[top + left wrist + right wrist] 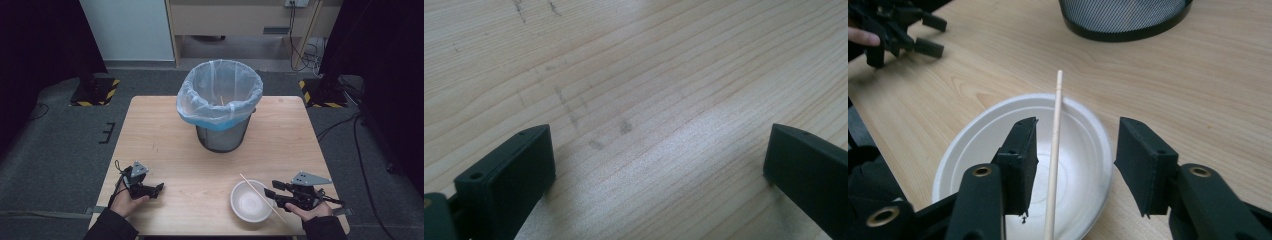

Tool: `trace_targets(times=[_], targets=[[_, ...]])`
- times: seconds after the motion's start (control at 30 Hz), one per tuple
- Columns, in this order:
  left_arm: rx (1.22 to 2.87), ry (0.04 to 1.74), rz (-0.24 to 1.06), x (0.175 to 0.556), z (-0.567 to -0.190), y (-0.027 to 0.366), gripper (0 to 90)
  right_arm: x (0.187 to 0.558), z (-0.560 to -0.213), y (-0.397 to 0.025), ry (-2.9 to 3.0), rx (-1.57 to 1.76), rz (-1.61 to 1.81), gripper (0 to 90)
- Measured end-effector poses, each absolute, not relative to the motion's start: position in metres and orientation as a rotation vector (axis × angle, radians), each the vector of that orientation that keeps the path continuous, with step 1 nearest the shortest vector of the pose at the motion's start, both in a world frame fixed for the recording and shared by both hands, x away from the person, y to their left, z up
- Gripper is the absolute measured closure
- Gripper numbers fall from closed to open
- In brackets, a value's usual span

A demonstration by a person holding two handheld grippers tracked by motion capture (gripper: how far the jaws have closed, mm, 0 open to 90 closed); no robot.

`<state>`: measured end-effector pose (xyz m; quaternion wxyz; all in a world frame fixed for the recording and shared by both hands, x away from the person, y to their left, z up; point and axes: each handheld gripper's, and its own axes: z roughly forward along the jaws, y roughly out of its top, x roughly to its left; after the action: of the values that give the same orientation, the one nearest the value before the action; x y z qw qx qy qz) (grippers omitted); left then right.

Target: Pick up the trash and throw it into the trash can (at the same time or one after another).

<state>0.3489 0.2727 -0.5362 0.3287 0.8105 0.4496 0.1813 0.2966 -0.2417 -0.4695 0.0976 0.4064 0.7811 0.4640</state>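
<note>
A white paper bowl (250, 201) (1083, 150) sits near the table's front edge, right of centre. A thin wooden stick (261, 196) (1054, 150) lies across its rim. My right gripper (270, 193) (1075, 165) hovers at the bowl's right side, open, its jaws on either side of the stick without touching it. My left gripper (159, 189) (659, 165) rests low over bare wood at the front left, open and holding nothing. It also appears far off in the right gripper view as the left gripper (928, 35).
A black mesh waste bin (220, 107) (1125, 17) lined with a clear plastic bag stands at the middle back of the wooden table (165, 145). Grey carpet surrounds the table, with cables and stand bases at both far corners.
</note>
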Motion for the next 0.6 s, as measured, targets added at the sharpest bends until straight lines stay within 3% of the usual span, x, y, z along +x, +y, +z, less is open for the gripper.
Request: trace_targets(times=[0.37,0.6], targets=[[2.121,1.177,0.475,0.349,-0.536,0.273,0.0,0.298,-0.479,-0.227,2.422,1.225,1.265,69.8],[2.121,1.177,0.475,0.349,-0.536,0.273,0.0,0.299,-0.483,-0.222,2.49,1.231,1.217,74.0]])
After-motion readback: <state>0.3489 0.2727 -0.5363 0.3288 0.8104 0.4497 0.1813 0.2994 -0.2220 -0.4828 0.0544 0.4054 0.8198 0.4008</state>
